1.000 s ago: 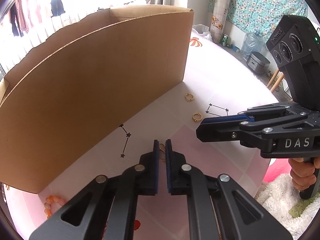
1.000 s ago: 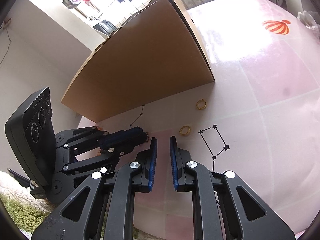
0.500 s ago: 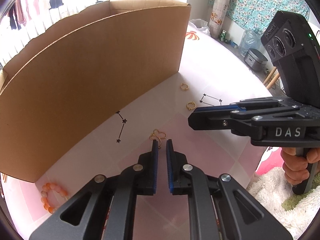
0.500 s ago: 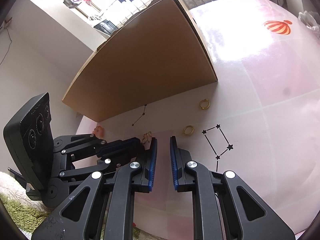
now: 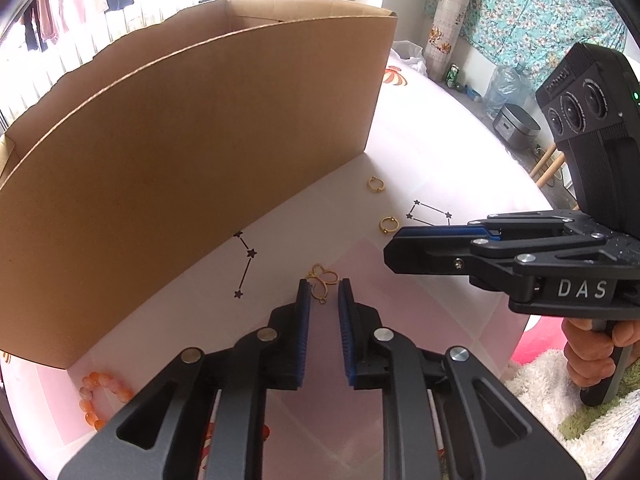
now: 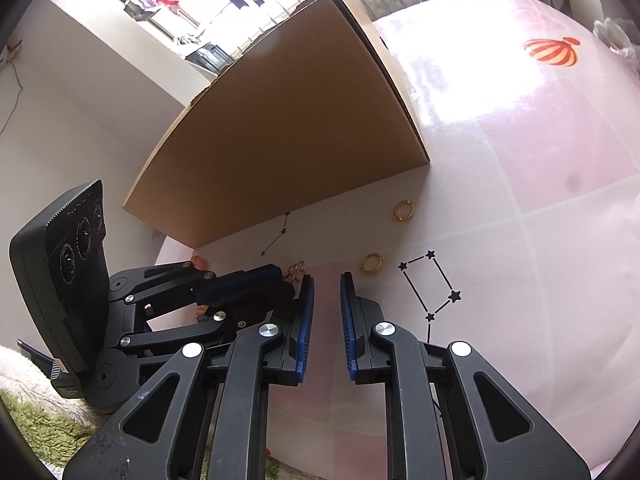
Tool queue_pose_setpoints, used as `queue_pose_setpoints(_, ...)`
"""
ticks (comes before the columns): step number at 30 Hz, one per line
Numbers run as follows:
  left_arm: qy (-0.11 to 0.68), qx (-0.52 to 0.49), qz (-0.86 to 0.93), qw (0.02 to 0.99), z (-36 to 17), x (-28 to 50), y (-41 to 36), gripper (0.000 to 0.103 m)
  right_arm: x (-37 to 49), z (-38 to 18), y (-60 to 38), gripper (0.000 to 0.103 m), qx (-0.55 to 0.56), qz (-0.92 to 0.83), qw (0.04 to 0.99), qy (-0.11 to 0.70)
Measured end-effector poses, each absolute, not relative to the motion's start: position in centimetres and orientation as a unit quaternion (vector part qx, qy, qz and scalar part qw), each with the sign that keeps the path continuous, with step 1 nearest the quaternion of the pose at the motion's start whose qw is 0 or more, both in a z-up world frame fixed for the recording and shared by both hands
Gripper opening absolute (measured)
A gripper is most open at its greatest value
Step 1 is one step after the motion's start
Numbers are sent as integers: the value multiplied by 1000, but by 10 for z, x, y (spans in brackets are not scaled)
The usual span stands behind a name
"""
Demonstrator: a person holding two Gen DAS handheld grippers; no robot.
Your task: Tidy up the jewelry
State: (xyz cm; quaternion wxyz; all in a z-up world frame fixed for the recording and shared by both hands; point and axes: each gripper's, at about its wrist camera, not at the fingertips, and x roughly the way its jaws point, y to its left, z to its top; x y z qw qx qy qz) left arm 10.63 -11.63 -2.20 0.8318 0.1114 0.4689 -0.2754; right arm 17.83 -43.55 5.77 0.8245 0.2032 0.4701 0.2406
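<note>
A gold butterfly-shaped pendant (image 5: 321, 280) lies on the pink table just ahead of my left gripper (image 5: 322, 294), whose jaws stand slightly apart and empty. It also shows in the right wrist view (image 6: 295, 270). Two gold ring earrings lie farther right, one near (image 5: 388, 224) and one far (image 5: 375, 184); they show in the right wrist view too, near (image 6: 371, 263) and far (image 6: 403, 211). My right gripper (image 6: 325, 284) is slightly open and empty, hovering right of the pendant; it shows from the side in the left wrist view (image 5: 394, 250).
A tall open cardboard box (image 5: 180, 140) stands behind the jewelry. An orange bead bracelet (image 5: 98, 394) lies at the box's near left corner. The table (image 6: 520, 160) has star and balloon prints. A white and green fluffy rug (image 5: 560, 392) lies beyond the table's edge.
My left gripper drew back from the butterfly pendant and its jaws opened a little wider; the pendant now lies free in front of the tips. My right gripper stayed almost still.
</note>
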Motion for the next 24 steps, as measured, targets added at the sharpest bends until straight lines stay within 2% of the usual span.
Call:
queue_pose_setpoints(4, 468, 113, -274, 832, -21, 108, -121, 22, 178, 58, -436, 15, 203, 240, 825, 470)
queue_pose_setpoints(24, 441, 145, -270, 843, -23, 104, -130, 22, 177, 59, -430, 15, 195, 237, 830, 467)
